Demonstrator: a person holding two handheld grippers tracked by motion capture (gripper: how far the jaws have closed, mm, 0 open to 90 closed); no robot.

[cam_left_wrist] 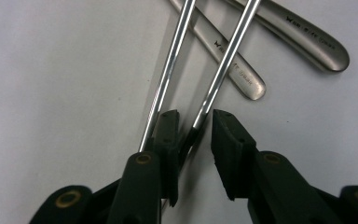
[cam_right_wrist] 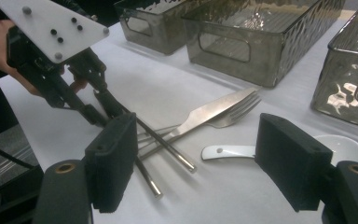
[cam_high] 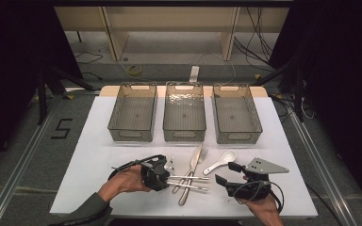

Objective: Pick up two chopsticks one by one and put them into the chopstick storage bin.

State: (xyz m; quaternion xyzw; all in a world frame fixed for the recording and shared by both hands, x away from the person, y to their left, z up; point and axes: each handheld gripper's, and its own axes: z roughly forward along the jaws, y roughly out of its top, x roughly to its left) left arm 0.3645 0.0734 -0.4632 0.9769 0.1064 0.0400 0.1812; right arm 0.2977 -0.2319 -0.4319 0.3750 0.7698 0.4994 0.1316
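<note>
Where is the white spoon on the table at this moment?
In the high view the white spoon lies on the white table right of centre, just right of the fork, in front of the right-hand bin.

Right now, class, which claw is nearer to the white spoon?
Right. The right claw sits open just below the white spoon, apart from it. The left claw is farther left, at the metal chopsticks.
</note>
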